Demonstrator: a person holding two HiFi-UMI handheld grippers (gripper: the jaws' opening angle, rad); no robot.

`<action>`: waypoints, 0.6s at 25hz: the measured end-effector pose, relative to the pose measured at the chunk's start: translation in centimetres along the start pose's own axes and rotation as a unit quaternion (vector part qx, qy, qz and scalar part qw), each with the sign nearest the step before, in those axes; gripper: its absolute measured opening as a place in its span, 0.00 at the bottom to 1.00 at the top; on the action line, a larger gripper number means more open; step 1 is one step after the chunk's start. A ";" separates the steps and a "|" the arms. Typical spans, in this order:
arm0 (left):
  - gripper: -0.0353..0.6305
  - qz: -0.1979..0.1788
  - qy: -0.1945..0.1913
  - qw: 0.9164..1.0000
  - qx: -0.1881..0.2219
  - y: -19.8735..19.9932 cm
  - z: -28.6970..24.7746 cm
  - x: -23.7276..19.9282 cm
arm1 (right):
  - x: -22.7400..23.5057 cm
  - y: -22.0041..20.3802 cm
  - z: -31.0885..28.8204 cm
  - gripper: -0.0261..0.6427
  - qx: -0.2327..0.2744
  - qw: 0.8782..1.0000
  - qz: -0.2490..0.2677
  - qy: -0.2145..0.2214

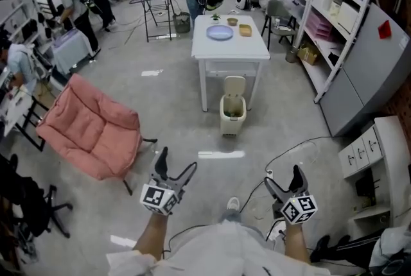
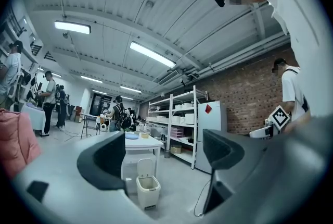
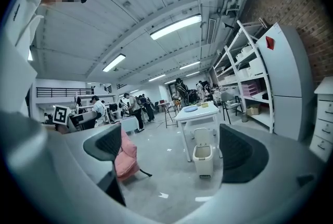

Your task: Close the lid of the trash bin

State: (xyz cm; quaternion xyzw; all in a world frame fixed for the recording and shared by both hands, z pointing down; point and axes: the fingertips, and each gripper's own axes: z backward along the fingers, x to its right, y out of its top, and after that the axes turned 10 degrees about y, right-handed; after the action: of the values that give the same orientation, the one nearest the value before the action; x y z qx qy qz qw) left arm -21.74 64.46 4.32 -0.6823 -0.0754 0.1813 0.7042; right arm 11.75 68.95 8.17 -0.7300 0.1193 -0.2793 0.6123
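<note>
Pointing level, the left gripper (image 1: 177,163) and right gripper (image 1: 284,177) hold their jaws spread wide on nothing, well apart from the cream trash bin (image 1: 232,117) ahead, its lid (image 1: 235,85) upright, seemingly against the white table (image 1: 257,49) behind it.

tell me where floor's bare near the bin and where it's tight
Bare floor runs from the pink chair to the trash bin and straight in front of it. Tight: the bin sits at the legs of the white table, and a cable trails to its right.

The person wears a white shirt (image 1: 218,249); the dark left gripper (image 1: 176,162) and right gripper (image 1: 282,177) bear black-and-white marker cubes (image 1: 158,198).
</note>
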 end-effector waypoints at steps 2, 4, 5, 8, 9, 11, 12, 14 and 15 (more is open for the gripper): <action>0.72 0.000 0.000 1.000 -0.003 0.0 -1.7 0.0 | 1.2 0.7 -1.2 0.90 0.003 1.000 -0.001 0.004; 0.72 -0.001 -0.001 1.000 -0.005 -0.1 -3.6 0.1 | 2.4 1.3 -2.4 0.90 0.003 1.000 -0.002 0.007; 0.72 -0.001 -0.001 1.000 -0.006 -0.2 -4.7 0.1 | 3.2 1.5 -3.1 0.90 0.002 1.000 -0.002 0.009; 0.72 0.002 0.000 1.000 -0.009 -0.6 -7.9 0.4 | 5.7 2.1 -4.8 0.90 0.000 1.000 -0.005 0.015; 0.72 0.002 0.001 1.000 -0.010 -0.7 -8.9 0.4 | 6.5 2.3 -5.5 0.90 -0.001 1.000 -0.006 0.018; 0.72 0.002 0.004 1.000 -0.009 -0.7 -11.1 0.6 | 8.1 2.8 -6.8 0.90 -0.004 1.000 -0.006 0.024; 0.72 0.001 0.005 1.000 -0.009 -0.7 -12.2 0.7 | 9.0 3.2 -7.5 0.90 -0.005 1.000 -0.006 0.028; 0.72 0.001 0.010 1.000 -0.010 -0.9 -14.3 0.9 | 10.6 3.9 -8.8 0.90 -0.008 0.999 -0.007 0.035; 0.72 0.001 0.013 1.000 -0.011 -1.0 -15.1 1.0 | 11.2 4.2 -9.3 0.90 -0.011 0.999 -0.007 0.039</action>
State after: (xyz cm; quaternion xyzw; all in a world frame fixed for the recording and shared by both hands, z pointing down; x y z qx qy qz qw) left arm -15.37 50.74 4.33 -0.6926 -0.0679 0.1725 0.6970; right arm 16.43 54.50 7.98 -0.7259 0.1410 -0.3107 0.5972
